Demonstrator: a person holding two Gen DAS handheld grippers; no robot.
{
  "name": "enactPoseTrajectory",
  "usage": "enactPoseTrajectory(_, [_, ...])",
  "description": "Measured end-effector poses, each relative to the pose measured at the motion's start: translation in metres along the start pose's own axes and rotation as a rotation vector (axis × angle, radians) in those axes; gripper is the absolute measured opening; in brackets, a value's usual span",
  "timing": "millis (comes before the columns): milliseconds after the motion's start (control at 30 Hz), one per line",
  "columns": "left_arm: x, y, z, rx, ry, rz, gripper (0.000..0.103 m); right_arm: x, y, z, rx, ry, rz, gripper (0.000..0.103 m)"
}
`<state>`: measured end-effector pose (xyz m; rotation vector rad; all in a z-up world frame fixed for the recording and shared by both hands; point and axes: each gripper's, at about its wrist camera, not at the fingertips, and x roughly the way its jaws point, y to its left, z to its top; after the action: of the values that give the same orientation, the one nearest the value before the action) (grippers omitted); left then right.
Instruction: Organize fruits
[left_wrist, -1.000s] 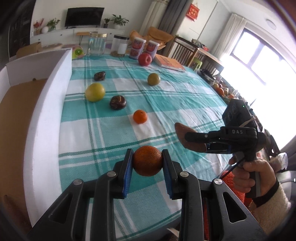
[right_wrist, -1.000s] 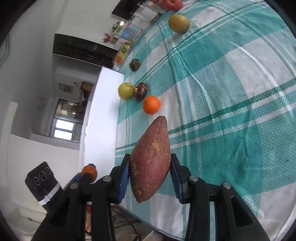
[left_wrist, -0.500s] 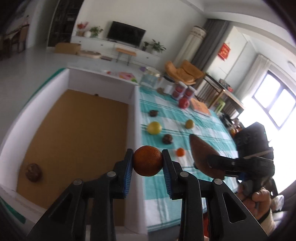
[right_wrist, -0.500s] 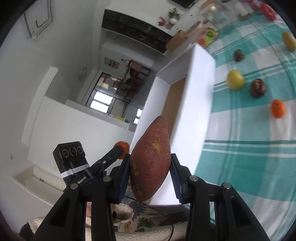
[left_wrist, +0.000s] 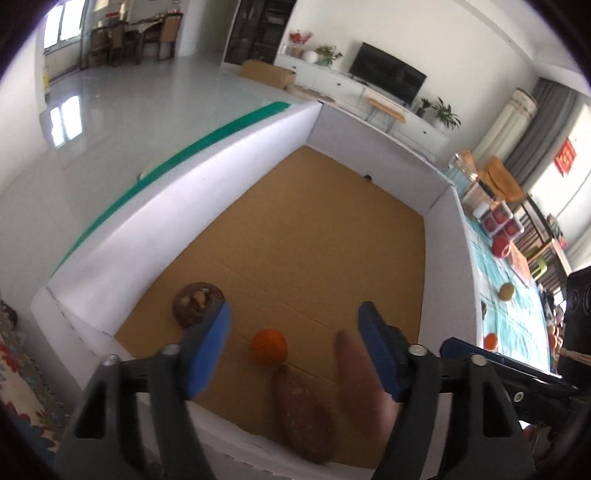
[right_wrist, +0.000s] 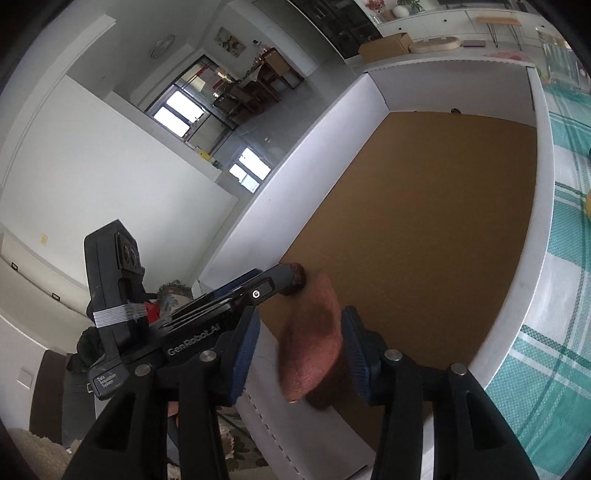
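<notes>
My left gripper hangs open over a white-walled box with a brown cardboard floor, its jaws still opening and nothing between them. The orange lies on the floor below it, next to a dark brown fruit and a sweet potato. My right gripper is over the box's near corner with its jaws opening. A blurred sweet potato sits loose between them, a gap showing at the left pad. That sweet potato also shows in the left wrist view.
A table with a teal plaid cloth runs along the box's right wall. On it lie a small orange, a green-brown fruit and a red apple near some jars. Most of the box floor is bare.
Both grippers swung from over the table to over the box. The left jaws opened and the orange dropped to the floor. The right jaws parted around the sweet potato.
</notes>
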<state>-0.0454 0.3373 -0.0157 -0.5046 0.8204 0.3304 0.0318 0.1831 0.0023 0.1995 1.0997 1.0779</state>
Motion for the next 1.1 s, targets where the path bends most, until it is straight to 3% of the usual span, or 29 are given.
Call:
enactPoseTrajectory(200, [-0.009,-0.032,0.001,0.058,-0.079,0.000,0.083,-0.068,-0.027,-0.005,-0.007,-0.193,-0.124,0.083])
enactPoseTrajectory(267, [-0.014,-0.048,-0.002,0.110,-0.094,-0.031,0.084,-0.097,-0.044,-0.014,-0.012,-0.263,-0.213,0.088])
enactPoseTrajectory(367, [-0.018,-0.090,-0.011,0.208,-0.088,-0.113,0.084,-0.133,-0.085,-0.031,0.015,-0.328,-0.415,0.096])
enactPoseTrajectory(533, [-0.021,-0.175,-0.045,0.413,-0.026,-0.294,0.087,-0.186,-0.180,-0.080,0.195,-0.359,-0.683,0.096])
enactPoseTrajectory(667, [-0.012,-0.229,-0.081,0.537,0.086,-0.436,0.088,-0.223,-0.246,-0.122,0.336,-0.385,-0.875,0.096])
enactPoseTrajectory(733, [0.004,-0.249,-0.098,0.579,0.136,-0.471,0.089,-0.237,-0.269,-0.138,0.403,-0.408,-0.948,0.096])
enactPoseTrajectory(833, [0.036,-0.272,-0.121,0.645,0.154,-0.430,0.089,-0.256,-0.294,-0.155,0.546,-0.475,-0.894,0.096])
enactPoseTrajectory(933, [0.061,-0.285,-0.140,0.694,0.151,-0.339,0.089,-0.258,-0.293,-0.159,0.566,-0.489,-0.916,0.097])
enactPoseTrajectory(1100, [0.094,-0.277,-0.142,0.689,0.124,-0.230,0.089,-0.249,-0.292,-0.158,0.566,-0.472,-0.935,0.098])
